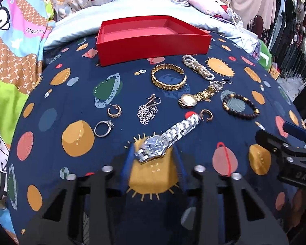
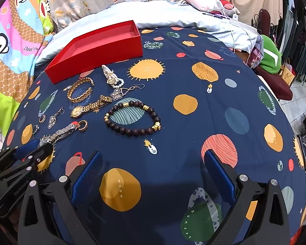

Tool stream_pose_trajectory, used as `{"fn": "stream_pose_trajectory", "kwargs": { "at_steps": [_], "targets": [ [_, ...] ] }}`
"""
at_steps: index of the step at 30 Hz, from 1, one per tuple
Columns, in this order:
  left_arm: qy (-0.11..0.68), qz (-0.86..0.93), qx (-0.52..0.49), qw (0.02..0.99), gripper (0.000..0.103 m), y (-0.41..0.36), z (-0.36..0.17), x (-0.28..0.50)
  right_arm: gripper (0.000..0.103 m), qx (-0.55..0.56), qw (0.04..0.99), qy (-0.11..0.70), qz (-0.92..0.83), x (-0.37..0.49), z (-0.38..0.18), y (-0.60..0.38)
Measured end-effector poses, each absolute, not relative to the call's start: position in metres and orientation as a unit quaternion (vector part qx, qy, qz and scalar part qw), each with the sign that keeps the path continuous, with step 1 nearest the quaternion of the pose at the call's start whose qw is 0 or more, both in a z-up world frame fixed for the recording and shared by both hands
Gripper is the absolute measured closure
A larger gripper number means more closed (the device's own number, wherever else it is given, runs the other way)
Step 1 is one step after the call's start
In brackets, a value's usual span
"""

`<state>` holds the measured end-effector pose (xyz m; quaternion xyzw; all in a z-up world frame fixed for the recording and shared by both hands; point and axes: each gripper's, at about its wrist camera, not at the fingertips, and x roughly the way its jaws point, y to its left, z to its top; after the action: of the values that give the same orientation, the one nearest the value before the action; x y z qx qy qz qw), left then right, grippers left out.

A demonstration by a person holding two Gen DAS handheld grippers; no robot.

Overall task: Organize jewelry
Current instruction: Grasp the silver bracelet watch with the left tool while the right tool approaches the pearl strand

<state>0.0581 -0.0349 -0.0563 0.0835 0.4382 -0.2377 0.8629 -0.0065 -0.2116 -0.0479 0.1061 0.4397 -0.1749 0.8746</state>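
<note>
An empty red box [image 1: 153, 40] stands at the back of the navy planet-print bedsheet [image 1: 71, 94]; it also shows in the right wrist view [image 2: 95, 49]. Jewelry lies in front of it: gold cuff [image 1: 168, 76], pearl bracelet [image 1: 197, 66], gold watch [image 1: 188, 100], dark bead bracelet [image 2: 132, 118], silver ring [image 1: 103, 128], earrings [image 1: 148, 109]. My left gripper [image 1: 155, 155] is partly closed around the face of the silver watch [image 1: 153, 147], which lies on the sheet. My right gripper [image 2: 151, 171] is open and empty, in front of the bead bracelet.
A pale blue pillow [image 1: 132, 6] lies behind the box. Cartoon-print bedding [image 1: 12, 47] is on the left. A clothes rack [image 2: 299, 26] and a chair with a green item [image 2: 271, 55] are at the right, past the bed's edge.
</note>
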Motion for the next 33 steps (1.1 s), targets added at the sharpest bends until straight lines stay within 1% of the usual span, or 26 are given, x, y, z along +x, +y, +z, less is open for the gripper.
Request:
{"fn": "stream_pose_trajectory", "kwargs": {
  "at_steps": [13,23,29,33],
  "targets": [
    [0.430,-0.242,0.092,0.865,0.073,-0.051,-0.057,0.060,0.005,0.111,0.872,0.442,-0.180,-0.009,-0.049,-0.221],
    [0.448,-0.218,0.085,0.863,0.076,-0.049,-0.053,0.054,0.005,0.109,0.873,0.445,-0.169,-0.006,-0.049,-0.218],
    [0.452,-0.203,0.058,0.866,0.076,-0.034,-0.035,0.045,0.005,0.105,0.876,0.444,-0.157,-0.003,-0.047,-0.212],
    [0.440,-0.198,0.049,0.875,0.076,-0.025,-0.015,0.043,0.005,0.100,0.877,0.445,-0.151,0.000,-0.047,-0.211]
  ]
}}
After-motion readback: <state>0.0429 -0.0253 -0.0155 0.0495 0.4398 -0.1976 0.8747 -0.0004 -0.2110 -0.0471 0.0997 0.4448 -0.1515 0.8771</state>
